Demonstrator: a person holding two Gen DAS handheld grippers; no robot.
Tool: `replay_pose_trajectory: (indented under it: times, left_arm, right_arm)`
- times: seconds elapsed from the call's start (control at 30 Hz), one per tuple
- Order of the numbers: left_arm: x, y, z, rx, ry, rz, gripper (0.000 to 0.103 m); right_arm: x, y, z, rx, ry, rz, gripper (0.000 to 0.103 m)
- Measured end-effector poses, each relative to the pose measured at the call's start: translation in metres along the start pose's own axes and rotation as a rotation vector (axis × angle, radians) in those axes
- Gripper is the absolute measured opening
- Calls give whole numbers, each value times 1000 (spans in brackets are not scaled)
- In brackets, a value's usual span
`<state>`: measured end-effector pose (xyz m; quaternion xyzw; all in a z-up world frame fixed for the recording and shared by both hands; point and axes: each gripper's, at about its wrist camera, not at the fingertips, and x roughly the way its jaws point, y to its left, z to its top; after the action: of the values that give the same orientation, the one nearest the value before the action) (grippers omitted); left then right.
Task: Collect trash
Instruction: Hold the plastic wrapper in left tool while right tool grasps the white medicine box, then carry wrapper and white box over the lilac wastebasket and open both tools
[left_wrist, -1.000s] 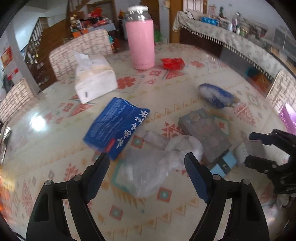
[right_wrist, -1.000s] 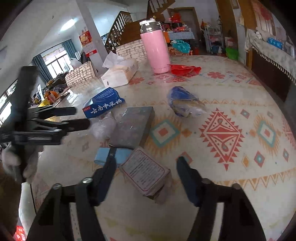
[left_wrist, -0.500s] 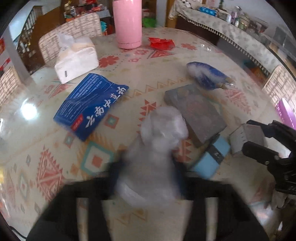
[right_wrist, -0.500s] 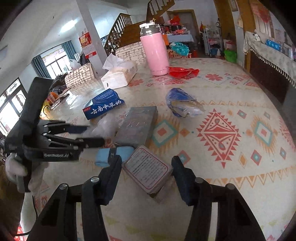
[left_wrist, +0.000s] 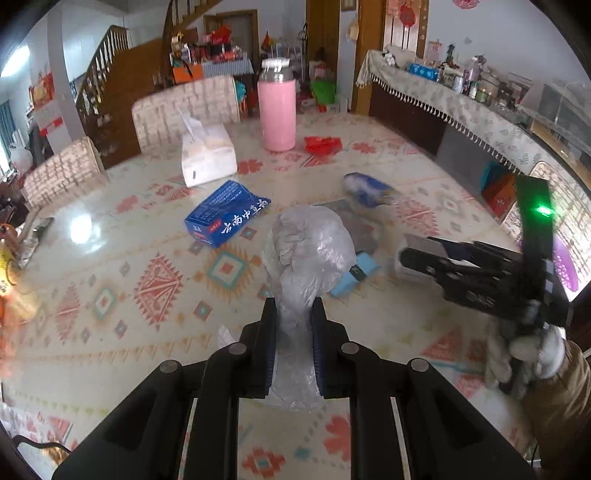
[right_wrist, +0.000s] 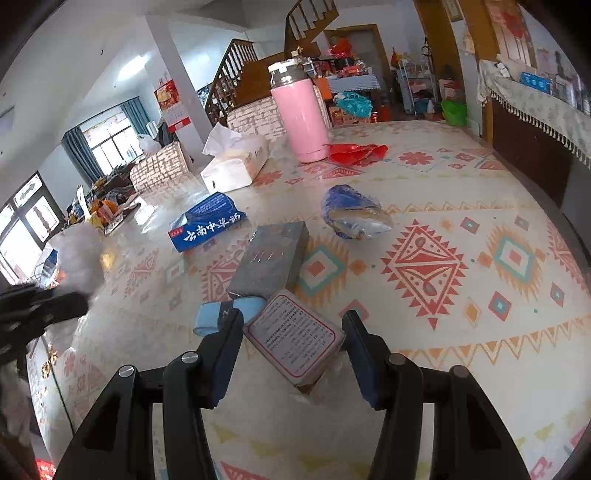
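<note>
Gripping the crumpled clear plastic bag (left_wrist: 308, 254), the left claw (left_wrist: 293, 339) has closed tight on the bag's lower neck, and the bunched top stands up above the fingers, seemingly clear of the desk (left_wrist: 110, 266). That puts the task at the carry-off step for this piece. No bin shows in either view, so the next move is, I judge, to take the bag to wherever trash is gathered and let go there.

The right claw (right_wrist: 291, 343) stands part open around a small wrapped card pack (right_wrist: 295, 336) at the near edge of the desk. The left finger is touching or nearly so, the right a little apart, so it has no hold yet. It needs to close squarely on the pack's sides before lifting. Farther off lie a grey flat box (right_wrist: 269, 258), a blue wrapper (right_wrist: 349, 210) and red scrap (right_wrist: 354, 153).
</note>
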<state>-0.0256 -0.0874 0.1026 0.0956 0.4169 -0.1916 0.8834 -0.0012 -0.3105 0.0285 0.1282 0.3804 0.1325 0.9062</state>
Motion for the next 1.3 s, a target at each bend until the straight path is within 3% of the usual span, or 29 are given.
replay_pose_trajectory:
  times: [0.33,0.53,0.77,1.0,1.1,1.3]
  left_arm:
    - [-58,-40,-19,57,-83,-25,16]
    - [-61,-85,-22,111,-90,-85,16]
    - [-51,-156,-11,211,-73,-176,16]
    - [-27,-265,15,341,-38,-307,16]
    - [-12,-316,31,386,-12,-377,16]
    - [17,-399,56,447,24,-447,16]
  right_arm:
    - [-76,1,-33,76,-54,66,60]
    - [-140,-20,-54,96,-118,25,60]
    - [-218,-83,-75,179,-198,-112,60]
    - [-292,-169,-92,301,-281,-300,60]
    - [-315,-201,-97,343,-300,-357,60]
    - [-334,-254,-101,411,-298,-418,60]
